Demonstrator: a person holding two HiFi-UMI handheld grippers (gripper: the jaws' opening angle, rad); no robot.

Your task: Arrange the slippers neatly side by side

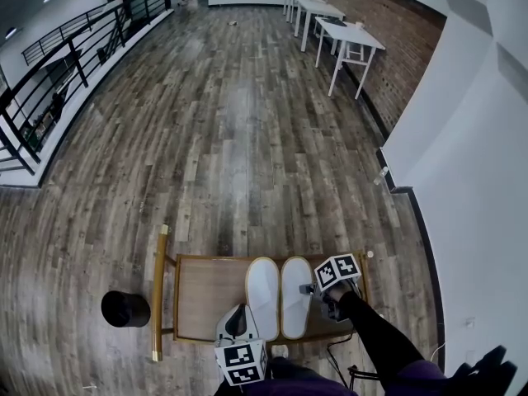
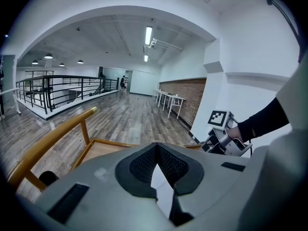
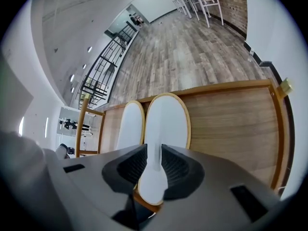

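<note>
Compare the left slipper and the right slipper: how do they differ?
The right slipper has its heel between the jaws of the right gripper; the left slipper lies outside them. The left gripper is at the left slipper's heel, apart from the right slipper. Both are white, tan-rimmed, side by side.

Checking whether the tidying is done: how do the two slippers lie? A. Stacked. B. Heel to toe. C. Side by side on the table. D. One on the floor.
C: the left slipper and right slipper lie parallel, side by side, on the table.
</note>
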